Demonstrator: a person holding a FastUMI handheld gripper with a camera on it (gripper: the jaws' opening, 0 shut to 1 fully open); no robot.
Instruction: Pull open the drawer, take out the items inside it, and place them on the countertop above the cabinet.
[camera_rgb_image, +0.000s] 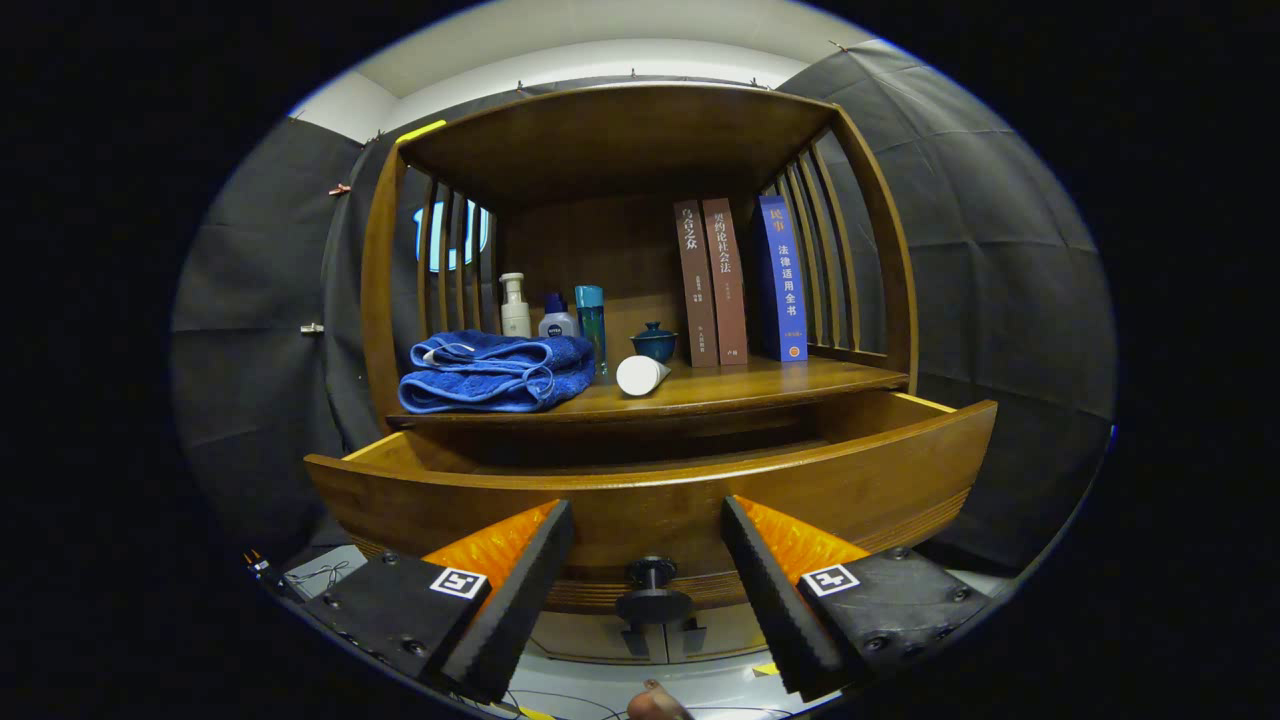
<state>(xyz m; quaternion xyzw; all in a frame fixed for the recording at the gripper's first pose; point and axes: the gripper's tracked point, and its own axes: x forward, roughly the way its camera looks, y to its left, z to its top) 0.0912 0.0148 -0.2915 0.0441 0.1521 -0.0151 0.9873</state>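
A wooden cabinet (640, 140) with slatted sides stands against dark cloth walls. Its drawer (650, 490) is pulled open towards the camera, its curved front running across just beyond the gripper. The inside of the drawer is hidden behind that front, so what lies in it cannot be told.

Above the drawer is the countertop (760, 385), roofed by the cabinet's top board. On its left lies a folded blue towel (495, 372). At the right stand three books: two brown books (710, 282) side by side, and a blue book (781, 278) just beside them, upright against the right slats.

Behind the towel stand three bottles in a row: a white pump bottle (515, 306), a small bottle (557, 318) with a blue cap, and a tall teal bottle (591, 325). Near the middle, a white tube (640, 375) lies on its side at the counter's front edge, with a small dark blue lidded pot (655, 341) just behind it.

The gripper (648, 565) is spread wide, its fingers (520, 590) holding nothing. Between them, on the drawer front, sits a dark round knob (652, 590), touched by neither finger.
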